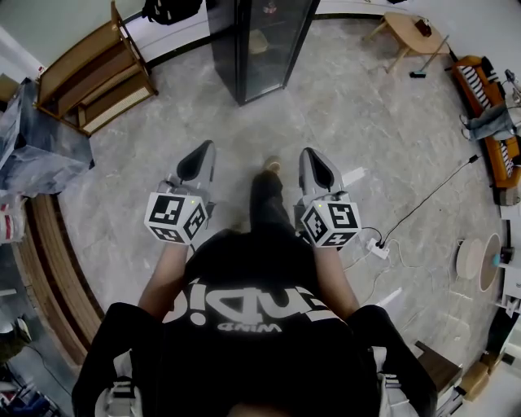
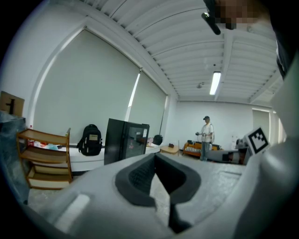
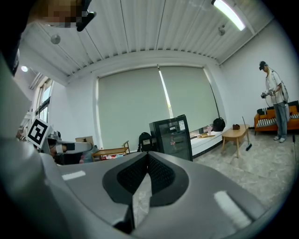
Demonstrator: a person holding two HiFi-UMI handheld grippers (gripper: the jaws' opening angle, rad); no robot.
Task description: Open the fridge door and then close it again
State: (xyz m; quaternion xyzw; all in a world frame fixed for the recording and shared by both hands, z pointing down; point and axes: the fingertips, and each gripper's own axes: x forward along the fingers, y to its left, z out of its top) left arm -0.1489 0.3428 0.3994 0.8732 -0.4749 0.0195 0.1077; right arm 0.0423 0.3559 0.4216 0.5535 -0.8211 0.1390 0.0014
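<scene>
The fridge (image 1: 260,45) is a tall black cabinet with a glass door, standing on the stone floor at the far side of the room, and its door is closed. It shows at a distance in the left gripper view (image 2: 125,140) and in the right gripper view (image 3: 172,135). My left gripper (image 1: 205,148) and right gripper (image 1: 309,153) are held side by side in front of my body, both pointing toward the fridge and well short of it. Each gripper's jaws meet at the tips with nothing between them, as the left gripper (image 2: 155,157) and right gripper (image 3: 147,156) show up close.
A wooden shelf rack (image 1: 94,73) stands left of the fridge, with a black backpack (image 1: 171,10) behind it. A small wooden table (image 1: 411,32) and an orange sofa (image 1: 488,106) are at the right. A power strip with a cable (image 1: 378,248) lies on the floor. Another person (image 3: 275,107) stands by the sofa.
</scene>
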